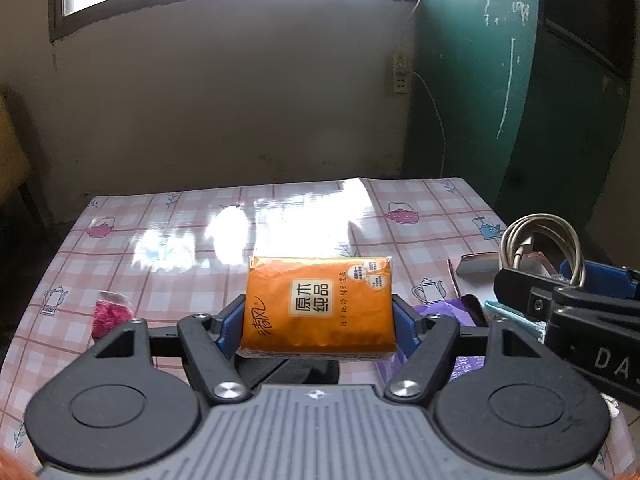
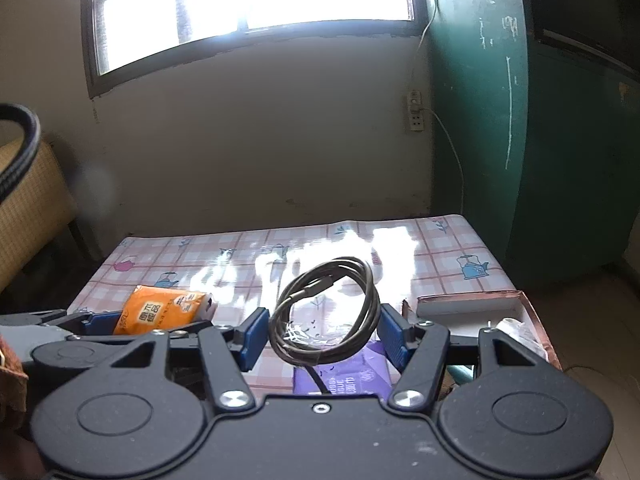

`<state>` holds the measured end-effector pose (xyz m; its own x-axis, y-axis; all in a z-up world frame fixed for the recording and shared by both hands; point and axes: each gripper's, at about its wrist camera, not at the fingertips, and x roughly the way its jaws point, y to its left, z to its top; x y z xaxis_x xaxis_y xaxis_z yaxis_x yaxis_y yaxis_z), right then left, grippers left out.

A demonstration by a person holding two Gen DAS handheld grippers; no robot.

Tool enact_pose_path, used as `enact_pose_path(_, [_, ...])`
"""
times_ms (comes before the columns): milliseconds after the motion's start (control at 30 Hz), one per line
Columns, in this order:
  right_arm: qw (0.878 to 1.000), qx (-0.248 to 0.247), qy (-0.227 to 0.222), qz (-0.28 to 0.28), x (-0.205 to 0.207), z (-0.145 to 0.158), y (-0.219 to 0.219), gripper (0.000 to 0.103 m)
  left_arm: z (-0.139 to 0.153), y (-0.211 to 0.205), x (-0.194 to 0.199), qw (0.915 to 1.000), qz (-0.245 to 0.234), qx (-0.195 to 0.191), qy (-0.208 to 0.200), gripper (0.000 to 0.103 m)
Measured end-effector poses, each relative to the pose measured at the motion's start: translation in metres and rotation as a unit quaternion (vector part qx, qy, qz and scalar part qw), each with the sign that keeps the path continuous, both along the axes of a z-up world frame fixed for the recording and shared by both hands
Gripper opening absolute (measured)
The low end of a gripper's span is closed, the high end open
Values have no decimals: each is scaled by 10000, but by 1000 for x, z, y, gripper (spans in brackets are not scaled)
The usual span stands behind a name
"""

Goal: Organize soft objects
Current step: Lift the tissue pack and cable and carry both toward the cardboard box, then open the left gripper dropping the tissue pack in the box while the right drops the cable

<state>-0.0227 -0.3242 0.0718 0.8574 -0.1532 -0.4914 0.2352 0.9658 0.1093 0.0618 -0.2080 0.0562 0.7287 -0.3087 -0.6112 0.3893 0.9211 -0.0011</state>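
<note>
My left gripper (image 1: 319, 322) is shut on an orange tissue pack (image 1: 320, 306) and holds it above the checked tablecloth (image 1: 180, 232). The pack also shows in the right wrist view (image 2: 162, 310), at the left. My right gripper (image 2: 322, 330) is shut on a coiled dark cable (image 2: 326, 312), held upright between the blue pads above a purple tissue pack (image 2: 348, 372). In the left wrist view the right gripper (image 1: 568, 292) shows at the right edge with the coiled cable (image 1: 540, 244).
A shallow cardboard box (image 2: 472, 308) lies at the table's right side with white items in it. A small pink-red pouch (image 1: 110, 314) lies at the left of the table. A wall, a window and a green door stand behind.
</note>
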Motion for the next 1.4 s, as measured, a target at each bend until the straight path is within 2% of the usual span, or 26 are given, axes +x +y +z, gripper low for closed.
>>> enact_pose_path(1033, [9980,90,123,-607,-21,-13,-58,71,-16,-57,-11,9985,-547,15,95,74])
enact_pose_path(1400, [9943,167,277,-1013,-37,-26,-94,71,-28,-82,-16,9960,-872,-11,212,74])
